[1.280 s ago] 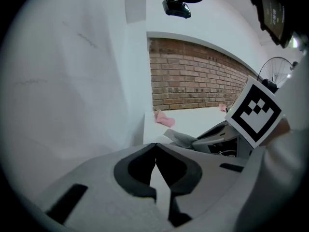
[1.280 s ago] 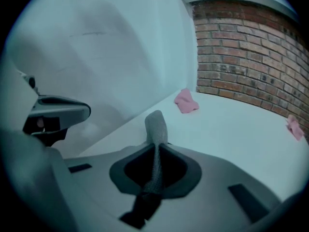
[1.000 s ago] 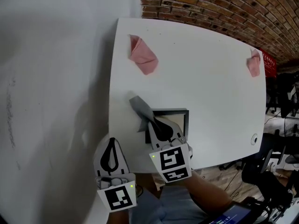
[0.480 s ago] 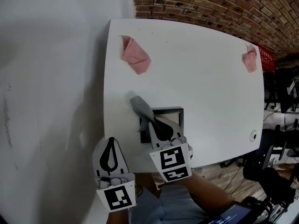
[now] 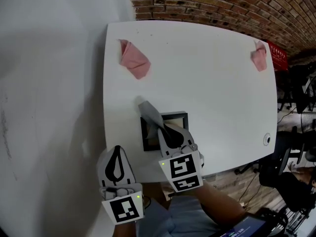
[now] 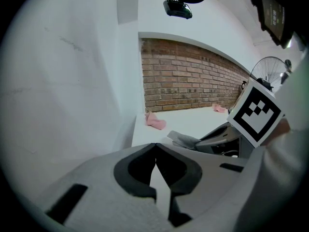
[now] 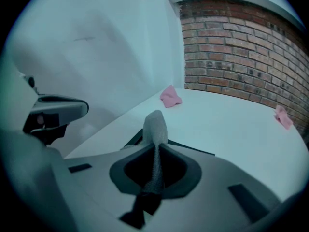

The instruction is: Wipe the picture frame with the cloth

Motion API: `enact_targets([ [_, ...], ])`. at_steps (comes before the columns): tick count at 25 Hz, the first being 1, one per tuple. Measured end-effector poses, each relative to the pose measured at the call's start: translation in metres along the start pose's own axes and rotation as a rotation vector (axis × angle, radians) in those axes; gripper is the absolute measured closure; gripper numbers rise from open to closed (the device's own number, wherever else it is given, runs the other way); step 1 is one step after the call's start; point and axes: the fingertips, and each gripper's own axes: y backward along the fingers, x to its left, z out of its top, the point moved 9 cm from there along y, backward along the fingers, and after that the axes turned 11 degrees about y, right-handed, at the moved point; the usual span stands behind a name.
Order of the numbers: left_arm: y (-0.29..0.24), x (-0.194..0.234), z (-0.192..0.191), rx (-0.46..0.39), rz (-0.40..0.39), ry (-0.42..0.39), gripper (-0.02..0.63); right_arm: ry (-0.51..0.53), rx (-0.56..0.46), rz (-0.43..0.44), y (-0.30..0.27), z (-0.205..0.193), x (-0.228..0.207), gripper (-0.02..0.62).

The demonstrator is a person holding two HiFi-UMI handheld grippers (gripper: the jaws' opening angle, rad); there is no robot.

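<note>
Right claw (image 5: 161, 131) clamped on the grey cloth (image 5: 149, 112), which lies over the picture frame's (image 5: 176, 115) left edge on the bench (image 5: 217, 73). Left claw (image 5: 117, 150) jaws together, nothing in them, near-left of the frame.

My head view looks steeply down on the white table (image 5: 212, 83); my 2 gripper views skim low across it toward the brick wall (image 6: 193, 83).
</note>
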Motion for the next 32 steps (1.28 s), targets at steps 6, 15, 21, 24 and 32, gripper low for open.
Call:
enact_targets([
  [6,-0.002,-0.007,0.001,-0.001,-0.016,-0.011,0.597,-0.021,0.004,-0.019,0.005,-0.006,-0.008,0.563],
  [15,-0.004,-0.020,0.002,0.003,-0.041,-0.026,0.597,-0.049,0.006,-0.050,0.014,-0.015,-0.022,0.563],
  [21,-0.006,-0.030,0.003,0.000,-0.061,-0.040,0.597,-0.065,0.010,-0.072,0.021,-0.022,-0.031,0.562],
  [24,-0.008,-0.035,0.003,0.000,-0.068,-0.046,0.597,-0.072,0.009,-0.080,0.023,-0.025,-0.036,0.562],
  [32,-0.012,-0.046,0.005,0.000,-0.086,-0.058,0.597,-0.089,0.004,-0.094,0.030,-0.031,-0.045,0.563],
])
